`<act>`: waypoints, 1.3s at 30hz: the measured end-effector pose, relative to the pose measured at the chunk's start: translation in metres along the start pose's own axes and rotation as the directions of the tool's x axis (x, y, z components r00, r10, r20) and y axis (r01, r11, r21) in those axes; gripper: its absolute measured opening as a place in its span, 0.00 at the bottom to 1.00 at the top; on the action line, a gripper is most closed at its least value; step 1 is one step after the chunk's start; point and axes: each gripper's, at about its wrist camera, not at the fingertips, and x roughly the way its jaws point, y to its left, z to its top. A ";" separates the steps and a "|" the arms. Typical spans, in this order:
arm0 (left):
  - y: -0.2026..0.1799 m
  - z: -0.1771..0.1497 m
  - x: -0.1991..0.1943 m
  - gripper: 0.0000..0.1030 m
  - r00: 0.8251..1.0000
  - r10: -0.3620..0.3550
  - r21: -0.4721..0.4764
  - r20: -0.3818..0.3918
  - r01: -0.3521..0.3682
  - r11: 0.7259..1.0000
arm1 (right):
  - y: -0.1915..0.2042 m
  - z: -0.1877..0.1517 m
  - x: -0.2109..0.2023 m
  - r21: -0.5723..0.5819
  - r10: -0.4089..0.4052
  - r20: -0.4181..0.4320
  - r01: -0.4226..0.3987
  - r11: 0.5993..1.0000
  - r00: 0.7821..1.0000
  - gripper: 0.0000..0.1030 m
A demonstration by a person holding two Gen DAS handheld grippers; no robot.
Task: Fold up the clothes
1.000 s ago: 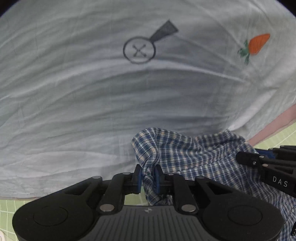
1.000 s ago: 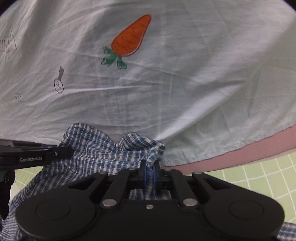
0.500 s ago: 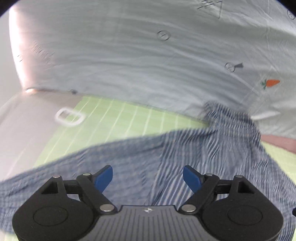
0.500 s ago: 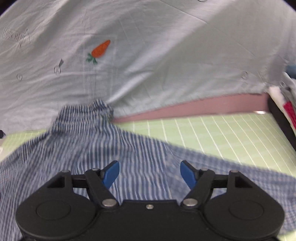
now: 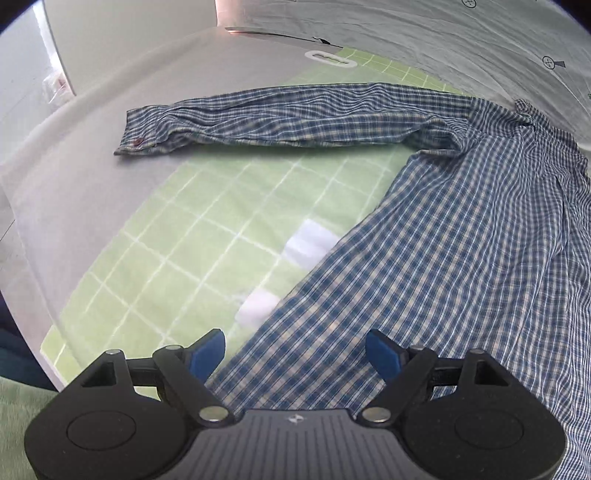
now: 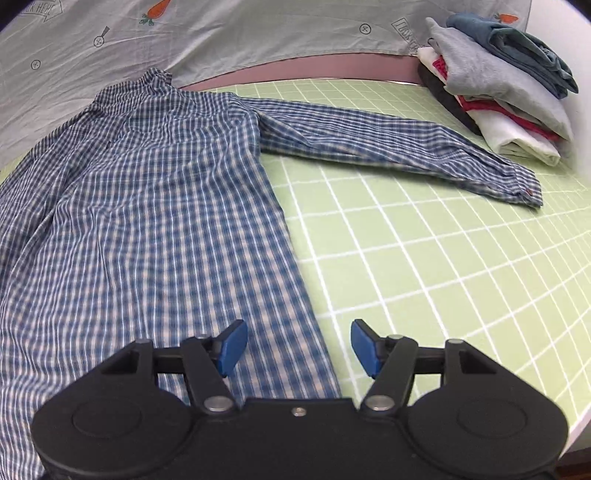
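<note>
A blue-and-white checked shirt [image 5: 424,258] lies spread flat on a green gridded mat [image 5: 207,229], collar at the far end. One sleeve [image 5: 277,118] stretches out to the left in the left wrist view. The other sleeve [image 6: 388,147] stretches out to the right in the right wrist view. My left gripper [image 5: 295,349] is open above the shirt's left side edge, near the hem. My right gripper [image 6: 298,341] hovers over the shirt [image 6: 147,206] at its right side edge; its jaws are closing, the cloth lies beneath them, and the pads do not press on it.
A stack of folded clothes [image 6: 506,92] sits at the mat's far right corner. A pale blue sheet with carrot prints [image 6: 258,33] hangs behind the mat [image 6: 424,258]. A white ring-shaped object [image 5: 330,59] lies at the far left. Grey table surface [image 5: 92,147] borders the mat.
Both grippers let go of the shirt's collar end, opened, and drew back towards the hem. The shirt now lies flat with both sleeves out.
</note>
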 end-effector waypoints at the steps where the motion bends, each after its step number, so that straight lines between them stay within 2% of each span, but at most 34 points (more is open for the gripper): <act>1: 0.002 -0.004 -0.002 0.78 1.000 -0.001 -0.010 -0.002 0.001 1.000 | -0.003 -0.004 -0.002 0.005 0.003 -0.004 -0.003 1.000 1.000 0.61; 2: 0.002 -0.006 -0.003 0.76 1.000 -0.003 -0.013 -0.002 0.003 1.000 | -0.007 -0.008 -0.004 0.011 0.011 -0.009 -0.011 1.000 1.000 0.57; 3: 0.003 -0.009 -0.004 0.69 1.000 -0.004 -0.017 -0.003 0.004 1.000 | -0.011 -0.013 -0.007 0.017 0.022 -0.015 -0.022 1.000 1.000 0.53; 5: 0.003 -0.014 -0.005 0.55 1.000 -0.004 -0.021 -0.004 0.004 1.000 | -0.016 -0.017 -0.008 0.023 0.049 -0.025 -0.049 0.999 0.998 0.28; 6: 0.002 -0.016 -0.006 0.43 1.000 -0.001 -0.021 -0.003 0.001 1.000 | -0.018 -0.019 -0.008 0.019 0.064 -0.026 -0.063 0.998 0.998 0.21; 7: 0.001 -0.018 -0.006 0.29 1.000 0.002 -0.021 -0.003 -0.002 1.000 | -0.019 -0.020 -0.010 0.011 0.078 -0.024 -0.077 0.997 0.997 0.07; 8: 0.001 -0.020 -0.007 0.22 1.000 0.004 -0.021 -0.003 -0.004 1.000 | -0.020 -0.020 -0.011 0.001 0.086 -0.019 -0.086 0.996 0.996 0.01; 9: 0.001 -0.022 -0.007 0.10 1.000 0.007 -0.020 -0.003 -0.007 1.000 | -0.021 -0.021 -0.013 -0.012 0.090 -0.012 -0.091 0.996 0.996 0.01; 10: 0.000 -0.023 -0.008 0.02 1.000 0.010 -0.020 -0.003 -0.010 1.000 | -0.022 -0.021 -0.016 -0.021 0.091 -0.003 -0.091 0.996 0.996 0.00; 11: 0.000 -0.025 -0.009 0.00 1.000 0.011 -0.022 -0.002 -0.011 1.000 | -0.025 -0.021 -0.018 -0.022 0.089 0.006 -0.089 0.996 0.996 0.00; 18: 0.011 -0.039 -0.025 0.00 1.000 -0.018 -0.074 -0.001 0.018 0.997 | -0.058 -0.023 -0.027 0.030 0.038 0.023 -0.039 0.999 0.999 0.00; 21: 0.008 -0.045 -0.026 0.00 1.000 -0.015 -0.071 -0.010 0.014 0.997 | -0.066 -0.028 -0.025 0.066 0.042 0.005 -0.042 0.997 0.999 0.00; 24: 0.002 -0.042 -0.031 0.04 1.000 -0.014 -0.054 -0.001 0.014 0.998 | -0.062 -0.031 -0.023 0.053 0.026 -0.010 -0.025 0.998 1.000 0.01; 26: -0.005 -0.038 -0.038 0.22 0.999 -0.023 -0.041 0.021 0.024 0.999 | -0.061 -0.030 -0.023 0.054 0.024 -0.013 -0.023 0.998 1.000 0.02; 27: -0.009 -0.036 -0.042 0.37 0.999 -0.028 -0.034 0.032 0.029 0.999 | -0.061 -0.029 -0.024 0.059 0.025 -0.010 -0.024 0.998 1.000 0.05; 28: -0.013 -0.034 -0.045 0.48 0.998 -0.033 -0.024 0.045 0.034 0.999 | -0.062 -0.027 -0.025 0.067 0.026 -0.003 -0.026 0.997 1.000 0.15; 29: -0.018 -0.032 -0.048 0.52 0.997 -0.037 -0.007 0.060 0.038 0.999 | -0.063 -0.025 -0.026 0.076 0.029 0.006 -0.029 0.997 1.000 0.27; 30: -0.025 -0.029 -0.050 0.57 0.997 -0.039 0.011 0.071 0.038 0.999 | -0.064 -0.022 -0.026 0.084 0.031 0.016 -0.032 0.996 0.999 0.31; 33: -0.052 -0.024 -0.050 0.65 0.996 -0.042 0.062 0.082 0.037 0.997 | -0.071 -0.015 -0.027 0.109 0.040 0.043 -0.044 0.993 0.998 0.35; 39: -0.107 -0.030 -0.034 0.72 0.997 -0.067 0.131 0.031 0.063 0.989 | -0.100 0.000 -0.018 0.169 0.034 0.076 -0.047 0.984 0.997 0.37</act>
